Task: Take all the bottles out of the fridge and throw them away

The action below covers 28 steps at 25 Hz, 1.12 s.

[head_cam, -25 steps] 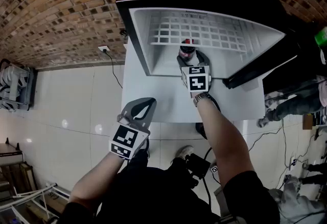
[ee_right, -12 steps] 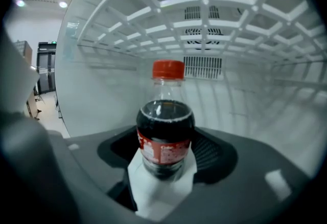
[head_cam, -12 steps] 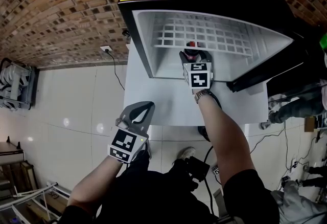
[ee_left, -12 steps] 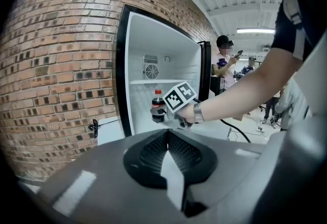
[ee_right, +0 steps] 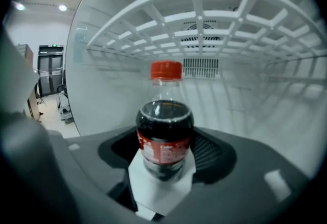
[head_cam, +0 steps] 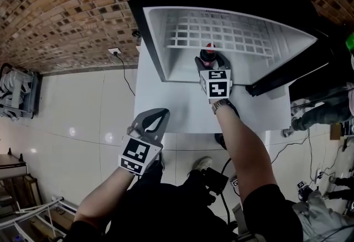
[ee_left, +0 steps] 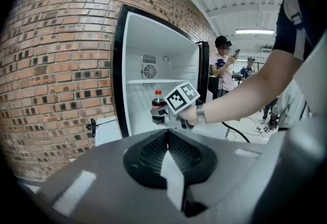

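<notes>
- The left gripper [head_cam: 160,114] hangs nearest the body, over the floor in front of the white counter [head_cam: 166,104]. Its jaws are clenched together with nothing in them, and it is well apart from the fridge [head_cam: 157,42].
- The right gripper [head_cam: 210,61] is much the nearer to the work. It reaches in through the open front of the fridge and points slightly downward.
- Its jaws have just been closing, and the bottle [ee_right: 165,141] stands between them with a dark pad close on each side. They look released rather than clamped, since no squeeze on the bottle's body shows.
- The bottle stands upright on the fridge floor, straight ahead of the jaws and centred in the gap. Its long axis runs vertical, across the line of the jaws. The red cap [ee_right: 165,70] is on top, and the label band sits at pad level.
- Above and behind it runs the white wire shelf [ee_right: 214,18]. No other bottle shows inside, so this looks like the only one left to take.
- The next move is probably to finish the squeeze, then pull straight back out under the shelf.
</notes>
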Tool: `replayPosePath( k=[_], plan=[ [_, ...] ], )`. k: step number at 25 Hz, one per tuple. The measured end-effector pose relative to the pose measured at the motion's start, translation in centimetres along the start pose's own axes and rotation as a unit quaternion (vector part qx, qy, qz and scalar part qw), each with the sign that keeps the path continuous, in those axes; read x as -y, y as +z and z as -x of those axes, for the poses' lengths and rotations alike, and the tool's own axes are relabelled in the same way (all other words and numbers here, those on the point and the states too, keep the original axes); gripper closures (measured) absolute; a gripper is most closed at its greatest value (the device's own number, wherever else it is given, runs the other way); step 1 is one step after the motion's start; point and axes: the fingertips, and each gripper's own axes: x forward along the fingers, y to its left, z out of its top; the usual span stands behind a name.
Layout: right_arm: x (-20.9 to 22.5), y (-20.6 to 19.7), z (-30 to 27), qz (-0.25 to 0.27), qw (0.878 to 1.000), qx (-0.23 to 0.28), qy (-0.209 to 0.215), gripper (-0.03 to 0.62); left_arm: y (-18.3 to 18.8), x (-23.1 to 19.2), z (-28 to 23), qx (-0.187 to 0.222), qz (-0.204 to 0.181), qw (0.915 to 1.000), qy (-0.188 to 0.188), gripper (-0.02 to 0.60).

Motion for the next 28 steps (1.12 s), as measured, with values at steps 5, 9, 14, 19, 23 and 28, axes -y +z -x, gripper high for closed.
replayPosePath(
  k=[5, 9, 14, 19, 23, 28],
  plan=[
    [-0.5, -0.7, 2.6, -0.002, 1.0, 0.006, 0.005, 0.287, 0.5, 1.3, -0.1, 0.006, -0.006, 0.9999, -0.013, 0.578],
    [-1.0, -1.8, 5.3, -0.007, 1.0, 0.007, 0.005, 0.287, 0.6, 3.0, -0.5, 0.008, -0.012, 0.9993, -0.035, 0.578],
    [-1.2, -3.6, 9.3, -0.013, 1.0, 0.012, 0.002, 0.287, 0.8, 5.8, -1.2, 0.009, -0.024, 0.9974, -0.067, 0.578],
    [-0.6, -5.5, 14.1, -0.026, 0.999, 0.016, -0.009, 0.287, 0.9, 9.2, -2.3, 0.009, -0.034, 0.994, -0.103, 0.578],
    [0.4, -7.5, 18.1, -0.034, 0.999, 0.015, -0.022, 0.287, 1.0, 12.3, -3.8, 0.007, -0.045, 0.9897, -0.136, 0.578],
    [2.0, -10.3, 22.9, -0.048, 0.998, 0.013, -0.042, 0.287, 0.8, 16.1, -6.1, 0.004, -0.047, 0.9845, -0.169, 0.578]
  ],
)
